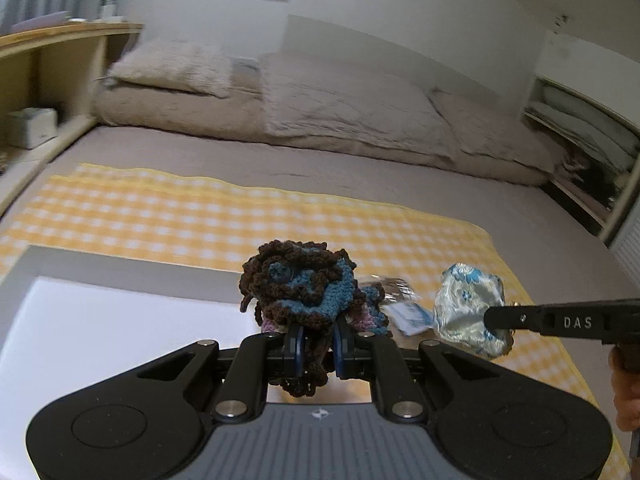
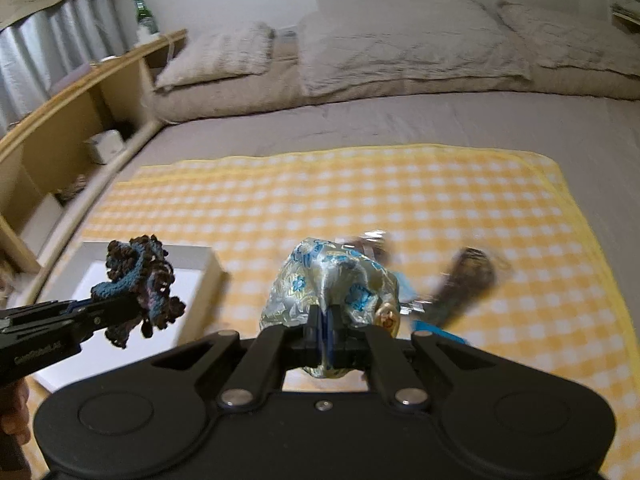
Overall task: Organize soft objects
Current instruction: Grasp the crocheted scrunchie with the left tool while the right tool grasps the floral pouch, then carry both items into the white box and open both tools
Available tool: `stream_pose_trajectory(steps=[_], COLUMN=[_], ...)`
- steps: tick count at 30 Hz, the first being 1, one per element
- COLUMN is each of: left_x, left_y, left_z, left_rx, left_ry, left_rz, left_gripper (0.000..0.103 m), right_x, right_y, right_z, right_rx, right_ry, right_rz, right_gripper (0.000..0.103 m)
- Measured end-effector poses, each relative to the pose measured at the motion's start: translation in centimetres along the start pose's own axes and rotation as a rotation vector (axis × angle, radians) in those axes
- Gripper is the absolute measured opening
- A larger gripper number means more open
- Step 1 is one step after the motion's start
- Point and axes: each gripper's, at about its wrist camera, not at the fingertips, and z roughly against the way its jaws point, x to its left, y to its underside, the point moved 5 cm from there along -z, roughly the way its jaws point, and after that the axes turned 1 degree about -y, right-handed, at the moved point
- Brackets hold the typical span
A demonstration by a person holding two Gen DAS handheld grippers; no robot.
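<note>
My left gripper is shut on a brown and blue crocheted piece and holds it above the near edge of a white box. The piece also shows in the right wrist view, held over the box. My right gripper is shut on a shiny silver-blue brocade pouch and holds it above the yellow checked cloth. The pouch also shows in the left wrist view, to the right of the crocheted piece.
A clear plastic packet with a blue label and a blurred dark item lie on the cloth. Beige pillows and a folded duvet lie at the bed's far end. A wooden shelf with a green bottle runs along the left.
</note>
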Motion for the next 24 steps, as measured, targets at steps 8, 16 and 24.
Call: stream_pose_trajectory(steps=[8,16,24], left_x=[6.0,10.1,12.6], left_y=[1.4,3.3,4.8], left_z=[2.5,3.3,3.4], left_rx=[0.02,0.074,0.128], left_ry=[-0.088,-0.145,-0.182], left_rz=[0.062,0.082,0.091], left_gripper=[0.015,0.015,0.015], right_x=[7.1,13.6,18.2], right_y=[0.7,3.4,5.6], right_z=[-2.2,-3.8,-6.0], right_rx=[0.049,0.142,0.253], right_ry=[-0.127,-0.267,-0.343], right_rz=[0.061,0.108,0.159], right_gripper=[0.003,0.003,0.003])
